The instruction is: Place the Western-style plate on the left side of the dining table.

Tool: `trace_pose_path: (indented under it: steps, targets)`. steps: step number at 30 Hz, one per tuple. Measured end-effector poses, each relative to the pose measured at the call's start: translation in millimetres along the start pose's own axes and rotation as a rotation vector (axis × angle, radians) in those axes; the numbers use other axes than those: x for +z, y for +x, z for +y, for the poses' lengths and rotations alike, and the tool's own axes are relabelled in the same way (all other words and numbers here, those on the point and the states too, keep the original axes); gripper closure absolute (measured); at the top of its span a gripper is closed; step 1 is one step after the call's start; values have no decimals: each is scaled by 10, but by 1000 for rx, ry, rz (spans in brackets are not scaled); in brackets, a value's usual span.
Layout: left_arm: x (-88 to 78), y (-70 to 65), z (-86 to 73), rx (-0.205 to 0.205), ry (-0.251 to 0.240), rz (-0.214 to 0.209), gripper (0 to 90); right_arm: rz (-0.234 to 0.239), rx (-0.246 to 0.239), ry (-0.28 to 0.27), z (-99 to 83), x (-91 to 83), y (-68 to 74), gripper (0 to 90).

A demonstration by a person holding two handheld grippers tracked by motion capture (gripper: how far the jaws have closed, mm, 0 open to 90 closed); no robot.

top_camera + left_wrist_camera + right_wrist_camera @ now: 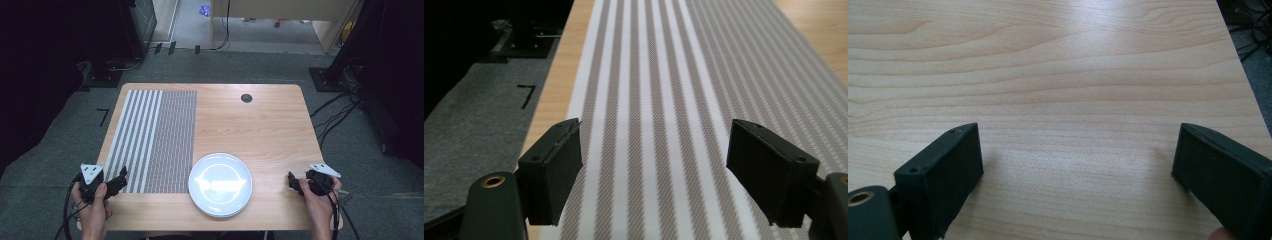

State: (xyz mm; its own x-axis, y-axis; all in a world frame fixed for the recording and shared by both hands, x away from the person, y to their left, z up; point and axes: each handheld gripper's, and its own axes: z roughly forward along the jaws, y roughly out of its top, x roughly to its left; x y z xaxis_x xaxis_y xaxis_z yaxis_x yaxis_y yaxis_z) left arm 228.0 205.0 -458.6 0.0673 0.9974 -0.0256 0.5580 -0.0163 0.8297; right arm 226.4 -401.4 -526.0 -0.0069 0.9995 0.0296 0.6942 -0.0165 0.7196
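While both hands rest at the table's near edge, the left gripper spreads wide and empty over the striped mat's near end, and the right gripper gapes empty above bare wood. Between them sits a glossy white round plate, just beside the grey-and-white woven mat.

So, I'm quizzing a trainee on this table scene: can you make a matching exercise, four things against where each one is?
Things:
1. white plate
2. striped mat
3. left gripper
4. right gripper

Places:
A. over the mat's near edge, open
B. over bare wood at the table's right edge, open
C. near middle of the table, beside the mat
D. left half of the table

Pairs: 1-C, 2-D, 3-A, 4-B
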Motion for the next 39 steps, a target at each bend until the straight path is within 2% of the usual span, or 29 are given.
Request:
trace_pose_path:
  steps: [5,9,15,20,29,35,39]
  targets:
    - [32,-157,82,-26,-16,-33,225,0,-1,0,0,-1,1,53]
    - [82,-317,36,20,-5,-67,222,3,-5,2,4,5,1,35]
    - [105,-460,-18,28,3,-117,221,-6,3,10,15,19,24,16]
    - [97,-490,-10,28,-3,-130,205,-12,10,10,17,20,34,15]
    - [109,-478,-36,14,16,-144,201,-32,38,1,16,16,59,41]
    - [118,-539,-55,32,27,-159,202,-13,78,-35,50,-24,103,65]
    - [137,-593,-79,47,37,-172,201,-17,106,-48,80,-47,161,89]
